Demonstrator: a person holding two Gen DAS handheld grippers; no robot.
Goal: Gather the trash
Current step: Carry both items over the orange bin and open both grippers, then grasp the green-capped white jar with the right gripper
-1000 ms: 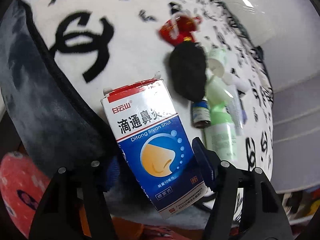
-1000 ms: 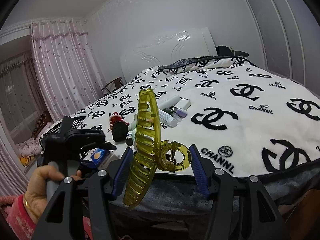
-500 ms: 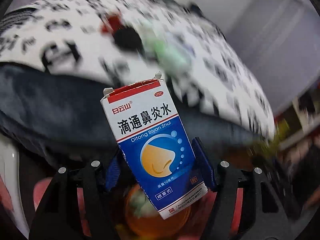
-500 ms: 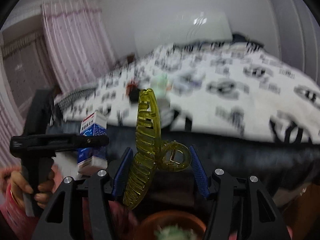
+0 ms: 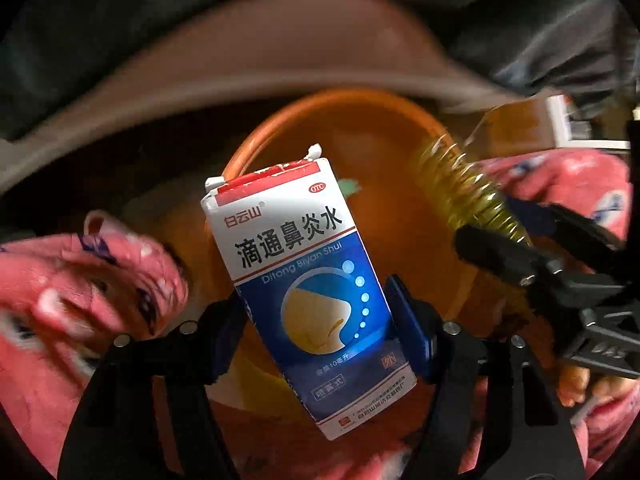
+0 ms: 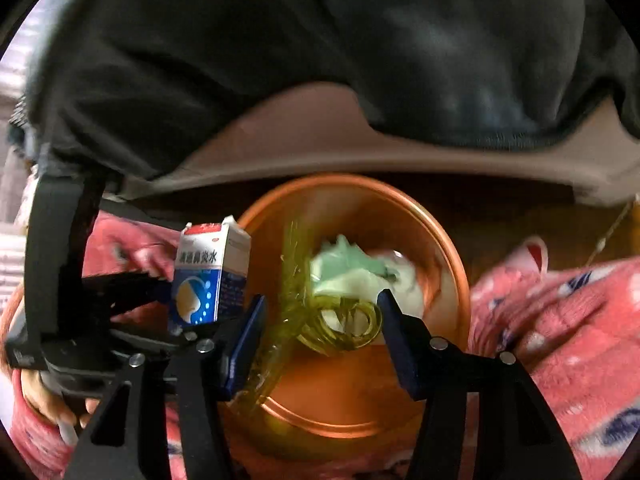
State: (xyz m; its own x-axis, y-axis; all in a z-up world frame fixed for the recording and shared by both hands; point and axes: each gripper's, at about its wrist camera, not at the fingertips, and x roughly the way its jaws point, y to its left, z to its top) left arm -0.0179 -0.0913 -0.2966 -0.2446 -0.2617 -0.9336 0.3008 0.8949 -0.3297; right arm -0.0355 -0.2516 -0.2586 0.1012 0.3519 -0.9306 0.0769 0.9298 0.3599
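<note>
My left gripper is shut on a blue and white nasal spray box and holds it over an orange bin. The box also shows in the right wrist view. My right gripper holds a yellow-green hair claw clip, blurred, over the same bin. The clip also shows in the left wrist view. Crumpled green and white paper lies inside the bin.
The dark bed edge and blanket hang just above the bin. Pink patterned pyjama legs flank the bin on both sides, also in the left wrist view.
Both grippers have swung down from above the bed to over the orange bin, each still holding its item. The bed top and its clutter have left view.
</note>
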